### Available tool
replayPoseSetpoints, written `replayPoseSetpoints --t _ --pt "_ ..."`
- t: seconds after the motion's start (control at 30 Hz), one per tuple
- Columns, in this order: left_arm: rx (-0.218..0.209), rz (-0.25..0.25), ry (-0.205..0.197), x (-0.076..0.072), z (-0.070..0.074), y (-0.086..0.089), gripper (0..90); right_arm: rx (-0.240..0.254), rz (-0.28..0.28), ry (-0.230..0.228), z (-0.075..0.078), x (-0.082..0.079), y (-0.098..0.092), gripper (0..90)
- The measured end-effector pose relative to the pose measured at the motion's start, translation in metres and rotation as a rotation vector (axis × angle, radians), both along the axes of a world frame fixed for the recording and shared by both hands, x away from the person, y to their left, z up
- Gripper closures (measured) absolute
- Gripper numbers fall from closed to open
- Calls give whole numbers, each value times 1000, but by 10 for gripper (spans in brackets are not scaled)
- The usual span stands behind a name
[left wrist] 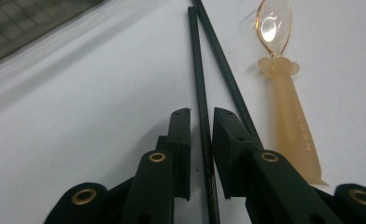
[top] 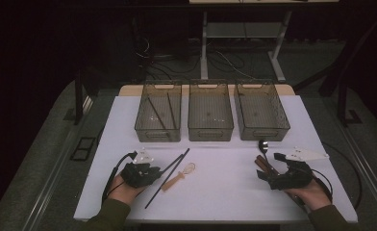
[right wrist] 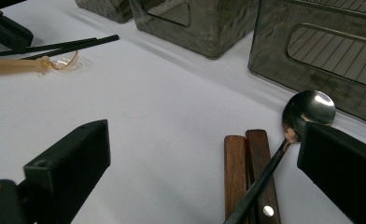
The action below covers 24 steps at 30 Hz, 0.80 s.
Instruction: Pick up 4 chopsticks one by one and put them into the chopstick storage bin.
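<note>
Left gripper [left wrist: 201,119] fingers [left wrist: 180,140] flank one black chopstick [left wrist: 203,121], narrow gaps showing, not pinching. Right gripper [right wrist: 204,158] fingers spread wide around spoon [right wrist: 293,135] and wooden handles [right wrist: 249,172].

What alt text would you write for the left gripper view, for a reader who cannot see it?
The left hand-held gripper straddles one black chopstick on a white table, with small gaps on both sides. A second chopstick lies just beside it, then a translucent amber spoon.
</note>
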State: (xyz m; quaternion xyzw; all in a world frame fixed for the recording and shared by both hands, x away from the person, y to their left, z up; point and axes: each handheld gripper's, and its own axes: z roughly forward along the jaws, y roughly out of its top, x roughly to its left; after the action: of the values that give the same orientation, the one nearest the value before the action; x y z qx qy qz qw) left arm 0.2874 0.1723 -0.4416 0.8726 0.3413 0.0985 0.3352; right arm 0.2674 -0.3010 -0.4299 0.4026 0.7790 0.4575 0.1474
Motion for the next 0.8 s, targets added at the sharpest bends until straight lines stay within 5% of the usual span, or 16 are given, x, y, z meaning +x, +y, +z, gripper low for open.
replayPoseSetpoints --t 0.8 --pt "-8 12 15 3 0 -2 858 1 4 -2 0 0 0 25"
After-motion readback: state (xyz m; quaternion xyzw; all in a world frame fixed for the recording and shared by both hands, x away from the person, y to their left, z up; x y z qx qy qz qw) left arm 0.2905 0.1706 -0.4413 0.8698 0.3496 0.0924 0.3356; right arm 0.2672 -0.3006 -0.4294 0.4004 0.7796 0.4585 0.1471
